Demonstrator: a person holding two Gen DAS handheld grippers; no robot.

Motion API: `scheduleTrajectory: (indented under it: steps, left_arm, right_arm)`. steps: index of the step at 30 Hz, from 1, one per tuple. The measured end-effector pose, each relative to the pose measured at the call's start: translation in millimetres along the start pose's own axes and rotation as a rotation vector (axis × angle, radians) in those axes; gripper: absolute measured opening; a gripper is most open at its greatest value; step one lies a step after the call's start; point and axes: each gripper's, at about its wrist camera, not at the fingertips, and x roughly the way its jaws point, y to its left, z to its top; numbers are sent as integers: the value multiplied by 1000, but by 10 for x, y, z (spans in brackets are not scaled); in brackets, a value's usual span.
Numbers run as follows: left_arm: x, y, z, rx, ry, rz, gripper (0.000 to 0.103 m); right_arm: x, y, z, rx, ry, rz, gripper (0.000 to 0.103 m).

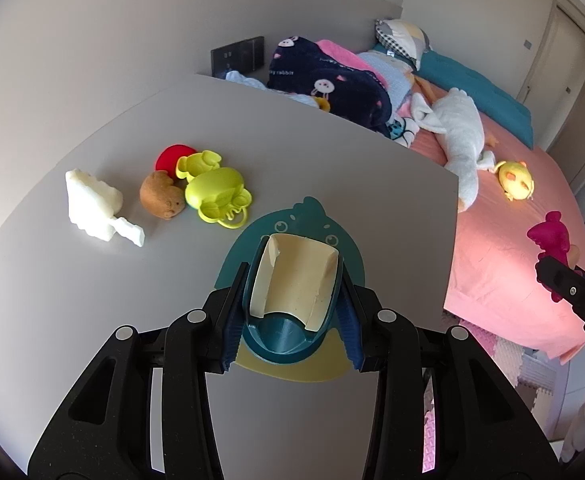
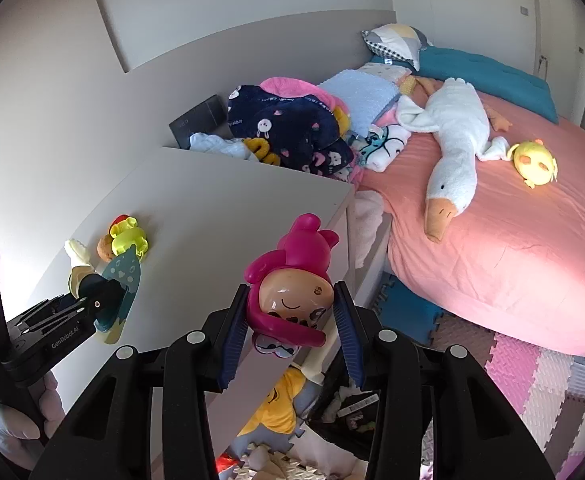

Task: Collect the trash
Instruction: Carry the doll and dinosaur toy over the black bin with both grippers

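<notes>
Two claws, each holding a toy, over the grey bench

The left claw (image 1: pixel 292 312) squeezes a teal and cream plastic scoop-shaped toy (image 1: pixel 292 280) between its blue pads, just above the flat grey bench (image 1: pixel 332 168). The right claw (image 2: pixel 292 320) grips a shiny pink plastic doll with a smiling face (image 2: pixel 292 280) by its head, at the bench's front corner. Farther back on the bench lie a lime green plastic toy (image 1: pixel 218 196), a small brown furry toy (image 1: pixel 160 196) and a white bumpy foam piece (image 1: pixel 92 204), close together. Beyond, a long white plush goose (image 2: pixel 452 140) lies on the pink bed (image 2: pixel 512 248).
</notes>
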Motion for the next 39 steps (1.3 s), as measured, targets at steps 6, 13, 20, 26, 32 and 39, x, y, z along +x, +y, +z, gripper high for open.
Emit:
scheduleTrajectory:
  steps: [6,13,20,26,32,39]
  left_arm:
    - [-26,-232,-3,43,-3,-31,40]
    - [-24,-515,-5,88,-6,-72,40]
    - [-17,-781,-10,132,-5,-117,40]
    - [-36,-1009,-49,173,-3,-154,40]
    - [-47,-1265,-88,224,2,-200,40]
    - [-34,-1565,-142,284,14,-250,40]
  right_arm:
    - [-135,-170,-54,24,-15,-19,44]
    - [-263,-344,-106,50,-31,-49,44]
    - [-392,-563,-177,85,-45,-87,44]
    - [-496,-710,-250,114,-56,-120,44]
    - [-599,-861,-314,141,-65,-148,44]
    - [-699,-1056,-373,174,-76,-184,44]
